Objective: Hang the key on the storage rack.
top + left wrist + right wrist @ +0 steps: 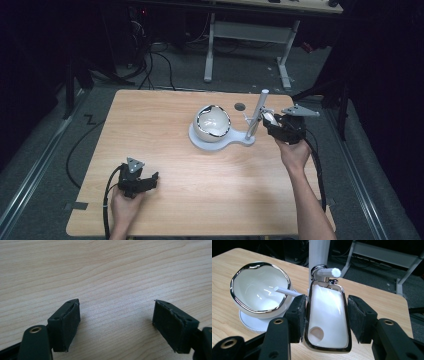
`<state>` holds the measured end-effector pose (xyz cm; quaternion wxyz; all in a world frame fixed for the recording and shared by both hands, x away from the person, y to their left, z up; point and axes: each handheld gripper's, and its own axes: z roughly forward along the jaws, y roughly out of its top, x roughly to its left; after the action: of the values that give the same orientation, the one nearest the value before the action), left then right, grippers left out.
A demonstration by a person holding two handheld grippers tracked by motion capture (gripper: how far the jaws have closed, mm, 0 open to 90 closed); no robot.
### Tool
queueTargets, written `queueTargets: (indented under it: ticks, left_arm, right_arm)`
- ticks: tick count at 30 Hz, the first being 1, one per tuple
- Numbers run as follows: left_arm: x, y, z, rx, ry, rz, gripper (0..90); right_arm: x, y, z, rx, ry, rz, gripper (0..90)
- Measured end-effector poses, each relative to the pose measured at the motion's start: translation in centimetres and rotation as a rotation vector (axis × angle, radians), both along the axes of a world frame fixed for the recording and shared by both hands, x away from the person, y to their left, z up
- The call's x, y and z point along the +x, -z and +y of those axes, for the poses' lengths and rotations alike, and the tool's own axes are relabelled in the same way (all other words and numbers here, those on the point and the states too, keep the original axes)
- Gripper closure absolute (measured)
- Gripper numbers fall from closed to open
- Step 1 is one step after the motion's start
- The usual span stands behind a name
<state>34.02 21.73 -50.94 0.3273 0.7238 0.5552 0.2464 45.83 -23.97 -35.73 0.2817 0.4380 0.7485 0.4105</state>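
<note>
Right tongs (327,315) straddling glossy chrome-rimmed white scoop (328,320), grip unclear, left tongs (116,325) released over table (112,272)

In the right gripper view, the white post (319,255) runs off the top edge, so its upper end is cut off. The near rim of the small white dish (328,315) sits low between the jaws; the left jaw touches its rim, but whether the right one does cannot be told. The stand's base (252,322) under the bowl (258,288) is partly hidden by the left jaw.

In the high view, the dish (270,119) is too small to make out, and the person's forearms are cut off by the bottom edge.

In the left gripper view, both jaws are cropped at the bottom edge above the surface (107,270).
</note>
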Motion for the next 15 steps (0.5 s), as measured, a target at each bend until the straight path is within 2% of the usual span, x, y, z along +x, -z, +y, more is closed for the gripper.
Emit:
queueTargets:
  ticks: [6,15]
  left_arm:
    - [0.0,0.0,0.0,0.0,0.0,0.0,22.6]
    - [0.0,0.0,0.0,0.0,0.0,0.0,22.6]
  right_arm:
    - [0.3,0.4,0.4,0.002,0.003,0.013,50.7]
    - [0.7,1.2,0.8,-0.02,0.009,0.026,50.6]
